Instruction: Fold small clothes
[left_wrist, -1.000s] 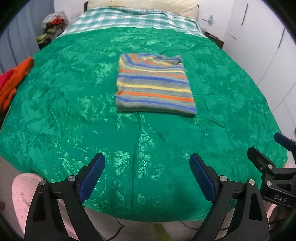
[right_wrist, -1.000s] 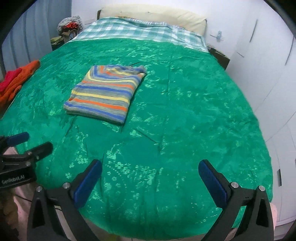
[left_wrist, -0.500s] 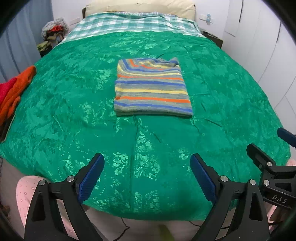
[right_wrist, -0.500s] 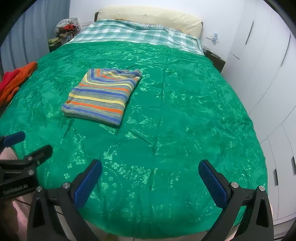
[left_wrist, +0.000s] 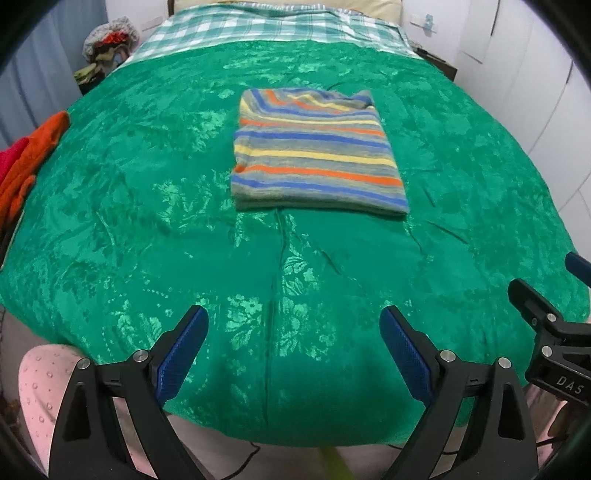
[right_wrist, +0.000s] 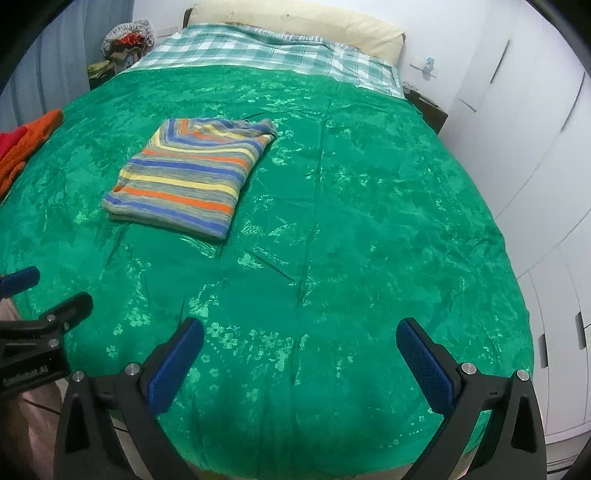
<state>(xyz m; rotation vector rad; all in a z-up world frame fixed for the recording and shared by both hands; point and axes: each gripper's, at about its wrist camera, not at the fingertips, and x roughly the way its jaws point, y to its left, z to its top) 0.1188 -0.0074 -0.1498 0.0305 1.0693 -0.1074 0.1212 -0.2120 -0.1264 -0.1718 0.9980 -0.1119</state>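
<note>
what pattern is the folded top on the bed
Horizontal stripes in blue, orange, yellow and grey; the folded top shows best in the left wrist view.

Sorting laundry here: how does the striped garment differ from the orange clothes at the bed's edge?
The striped garment is folded into a neat rectangle mid-bed; the orange clothes lie loose and crumpled at the left edge. One is multicoloured stripes, the other plain orange. Both rest on the green bedspread.
</note>
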